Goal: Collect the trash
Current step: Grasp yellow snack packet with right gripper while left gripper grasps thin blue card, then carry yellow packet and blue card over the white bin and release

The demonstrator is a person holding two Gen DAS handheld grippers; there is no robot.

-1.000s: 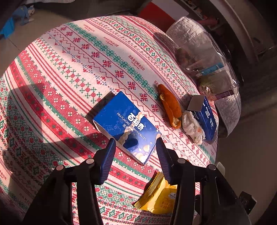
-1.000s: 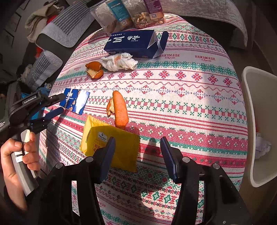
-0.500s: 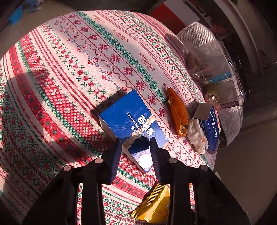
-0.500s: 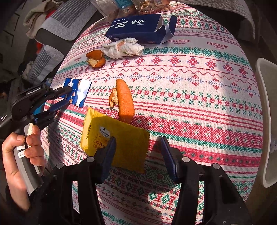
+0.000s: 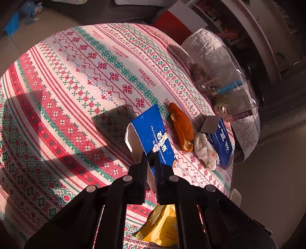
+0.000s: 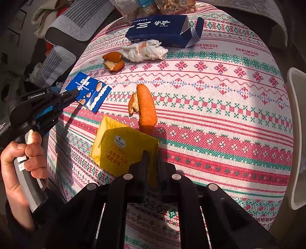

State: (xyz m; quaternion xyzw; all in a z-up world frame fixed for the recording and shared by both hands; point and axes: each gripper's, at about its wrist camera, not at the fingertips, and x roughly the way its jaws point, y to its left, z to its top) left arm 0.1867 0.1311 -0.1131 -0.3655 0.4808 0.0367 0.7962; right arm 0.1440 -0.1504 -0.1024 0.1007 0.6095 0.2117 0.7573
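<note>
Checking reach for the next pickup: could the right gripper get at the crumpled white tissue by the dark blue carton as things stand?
Probably not yet. The right gripper is shut on the yellow snack wrapper, and the crumpled white tissue lies across the table, beyond the orange peel. Nothing covers it.

The near corner of the yellow wrapper point(image 6: 122, 151) is hidden behind the right gripper point(image 6: 152, 159), its lower half is cut off in the left wrist view by gripper arms at the bottom, and the snack bags point(image 6: 153, 5) are cropped by the top edge.
</note>
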